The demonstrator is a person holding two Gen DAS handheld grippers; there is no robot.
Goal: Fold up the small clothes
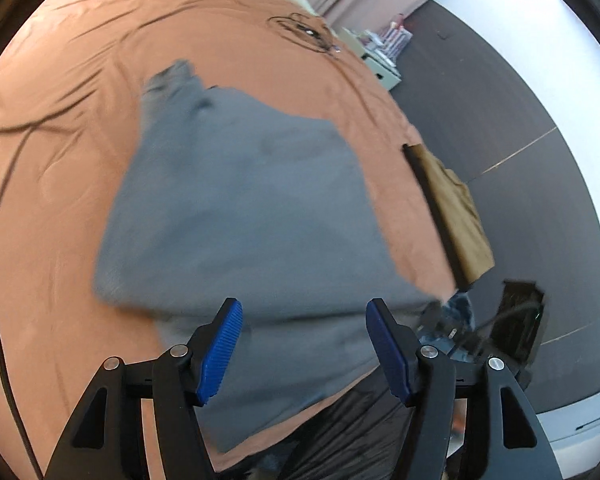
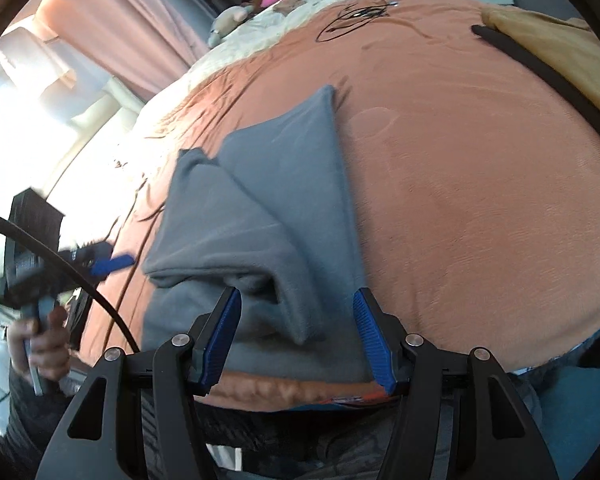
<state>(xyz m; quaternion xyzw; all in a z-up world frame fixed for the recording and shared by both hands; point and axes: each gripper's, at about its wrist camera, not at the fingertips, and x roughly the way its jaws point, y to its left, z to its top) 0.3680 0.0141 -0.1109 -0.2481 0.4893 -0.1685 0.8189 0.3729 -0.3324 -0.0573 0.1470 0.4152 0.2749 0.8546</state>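
The grey garment (image 2: 260, 216) lies partly folded on the orange blanket (image 2: 480, 200) just ahead of the right gripper (image 2: 296, 336); both grippers gape empty, left gripper (image 1: 304, 344) included; likely mid-fold; next, pinch the near hem.

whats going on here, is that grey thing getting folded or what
A person holding a gripper in each hand is folding a grey garment on a bed with an orange blanket. The garment lies partly folded, one flap doubled over the rest. Both grippers are open and hold nothing: the right gripper hangs over the garment's near edge, and the left gripper hangs above the cloth too. The left view is blurred.
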